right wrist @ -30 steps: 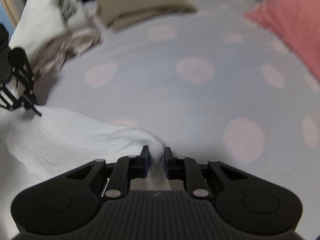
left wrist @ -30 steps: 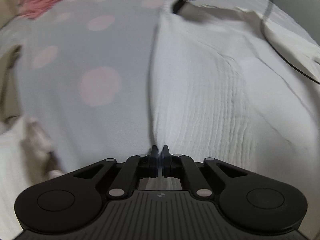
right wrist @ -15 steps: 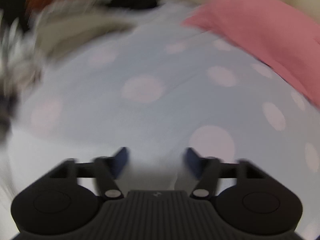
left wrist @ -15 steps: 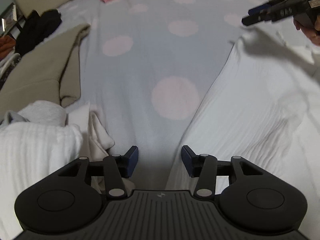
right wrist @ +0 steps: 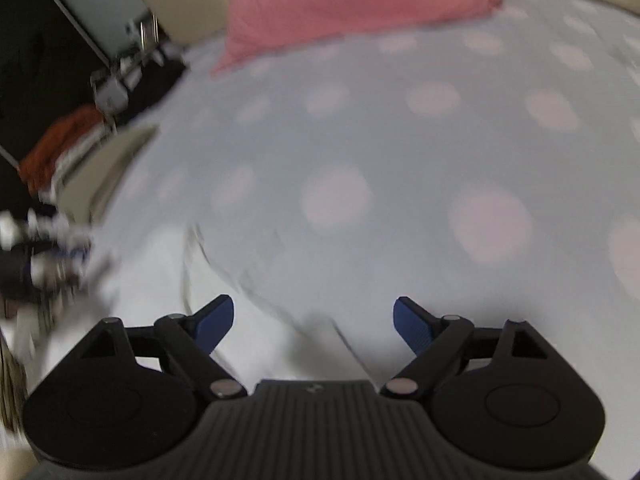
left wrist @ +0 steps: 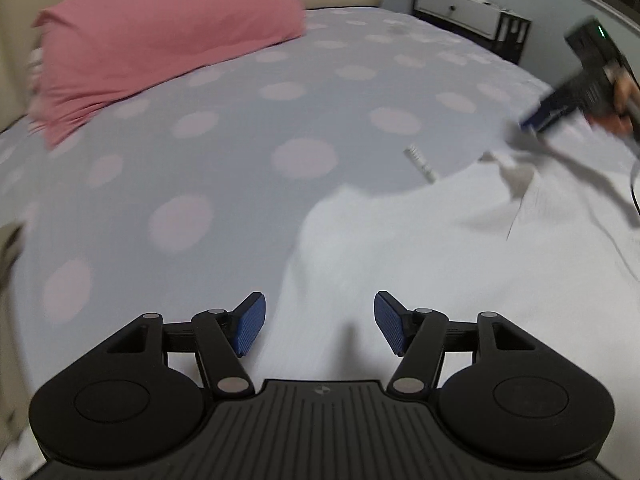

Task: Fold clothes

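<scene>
**White garment loose, both grippers letting go**

White garment (left wrist: 420,248) lies just ahead of my left gripper (left wrist: 316,328), jaws opening, nothing between them. My right gripper (right wrist: 312,324) likewise, cloth under it. Blurred, but edges probably slump and the fold skews.

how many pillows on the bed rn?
1. A pink pillow at the head of the spotted bed, against the beige headboard. Others may lie out of frame.
</scene>
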`<action>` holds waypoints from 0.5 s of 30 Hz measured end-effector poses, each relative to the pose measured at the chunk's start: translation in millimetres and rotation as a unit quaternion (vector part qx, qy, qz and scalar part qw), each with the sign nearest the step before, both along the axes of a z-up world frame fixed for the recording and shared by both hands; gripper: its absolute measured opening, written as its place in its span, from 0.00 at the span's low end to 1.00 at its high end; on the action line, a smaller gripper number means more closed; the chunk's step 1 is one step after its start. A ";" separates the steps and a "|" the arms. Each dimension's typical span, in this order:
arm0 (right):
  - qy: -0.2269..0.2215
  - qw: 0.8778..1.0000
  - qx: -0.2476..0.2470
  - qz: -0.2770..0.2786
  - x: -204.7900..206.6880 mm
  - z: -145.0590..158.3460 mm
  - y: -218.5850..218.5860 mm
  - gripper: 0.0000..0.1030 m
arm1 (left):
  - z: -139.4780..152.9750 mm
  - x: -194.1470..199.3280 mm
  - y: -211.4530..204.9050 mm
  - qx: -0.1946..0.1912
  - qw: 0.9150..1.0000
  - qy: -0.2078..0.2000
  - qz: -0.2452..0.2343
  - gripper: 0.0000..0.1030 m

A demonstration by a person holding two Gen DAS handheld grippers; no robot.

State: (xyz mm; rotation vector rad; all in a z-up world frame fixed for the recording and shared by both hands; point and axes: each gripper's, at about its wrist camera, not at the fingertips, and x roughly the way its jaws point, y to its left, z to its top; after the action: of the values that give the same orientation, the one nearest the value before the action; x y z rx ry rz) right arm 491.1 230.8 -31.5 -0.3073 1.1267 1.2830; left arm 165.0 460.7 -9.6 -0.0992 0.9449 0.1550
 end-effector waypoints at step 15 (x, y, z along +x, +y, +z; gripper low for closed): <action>-0.032 0.996 0.045 0.063 -26.4 -54.9 -35.2 0.08 | -64.5 84.8 -21.8 0.101 0.991 0.090 -0.008 0.08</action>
State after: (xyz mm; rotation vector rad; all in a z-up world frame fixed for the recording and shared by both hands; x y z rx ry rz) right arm 464.8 195.6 -86.3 -0.3555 1.0049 1.4208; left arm 249.8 438.9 -74.1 0.1102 1.1036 0.2472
